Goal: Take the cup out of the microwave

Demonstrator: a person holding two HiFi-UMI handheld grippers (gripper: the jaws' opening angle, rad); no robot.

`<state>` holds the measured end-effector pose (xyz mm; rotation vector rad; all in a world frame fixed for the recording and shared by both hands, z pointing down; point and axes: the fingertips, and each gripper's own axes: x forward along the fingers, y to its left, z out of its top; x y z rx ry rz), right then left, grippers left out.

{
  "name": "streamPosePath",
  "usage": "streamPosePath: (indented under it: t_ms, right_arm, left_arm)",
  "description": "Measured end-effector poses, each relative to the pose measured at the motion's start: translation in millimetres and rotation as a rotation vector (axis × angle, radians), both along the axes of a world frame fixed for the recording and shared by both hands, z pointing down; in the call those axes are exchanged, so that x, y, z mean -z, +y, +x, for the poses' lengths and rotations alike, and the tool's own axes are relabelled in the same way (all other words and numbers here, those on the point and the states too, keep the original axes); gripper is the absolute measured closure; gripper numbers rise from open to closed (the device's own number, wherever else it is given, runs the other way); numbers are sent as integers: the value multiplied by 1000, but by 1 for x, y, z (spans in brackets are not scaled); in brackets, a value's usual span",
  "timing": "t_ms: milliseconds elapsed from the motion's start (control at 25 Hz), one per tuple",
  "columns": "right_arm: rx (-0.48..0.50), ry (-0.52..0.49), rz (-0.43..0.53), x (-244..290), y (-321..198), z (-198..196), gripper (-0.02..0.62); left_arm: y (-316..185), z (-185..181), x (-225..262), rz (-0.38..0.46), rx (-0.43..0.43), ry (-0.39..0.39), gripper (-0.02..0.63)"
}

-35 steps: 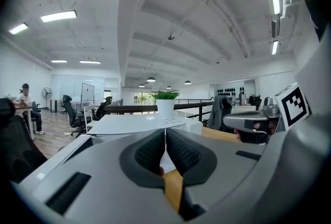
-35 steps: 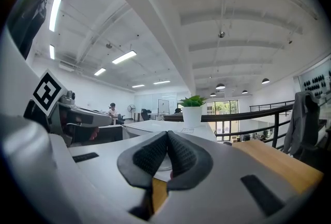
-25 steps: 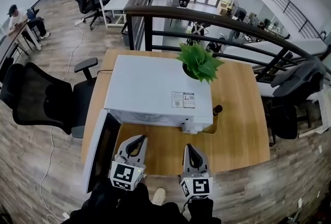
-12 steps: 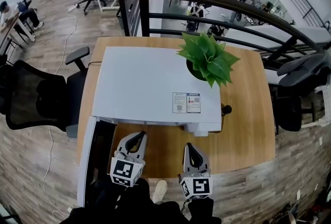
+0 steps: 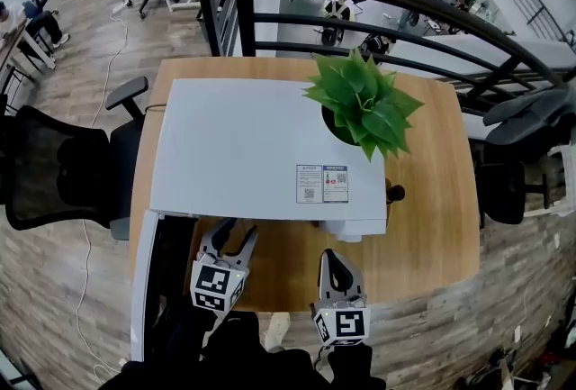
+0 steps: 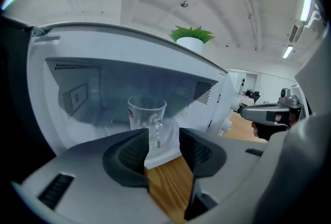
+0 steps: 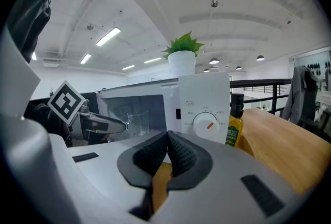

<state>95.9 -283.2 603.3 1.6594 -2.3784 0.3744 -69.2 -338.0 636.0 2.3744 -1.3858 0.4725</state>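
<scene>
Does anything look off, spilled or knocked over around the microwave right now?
Nothing stands out. The glass cup stands upright inside the open microwave, and no spill or damage shows.

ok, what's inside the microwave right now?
One clear glass cup with a handle, standing upright in the microwave cavity. Nothing else shows. The left tongs, jaws just opened with nothing between them, cover the cup's base and the front floor.
</scene>
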Motion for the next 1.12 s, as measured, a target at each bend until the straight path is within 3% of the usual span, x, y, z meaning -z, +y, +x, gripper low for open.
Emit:
streamPosePath:
  t_ms: [440,1120]
  right_arm:
    - [-14,10,-19,-10,-1,8,580]
    - [-81,-1,-39,-15,2,22,580]
  left_arm:
    - [-19,16,-21,-25,-50,-10,422]
    - [-37,41,-32,-25,-145,-34,508]
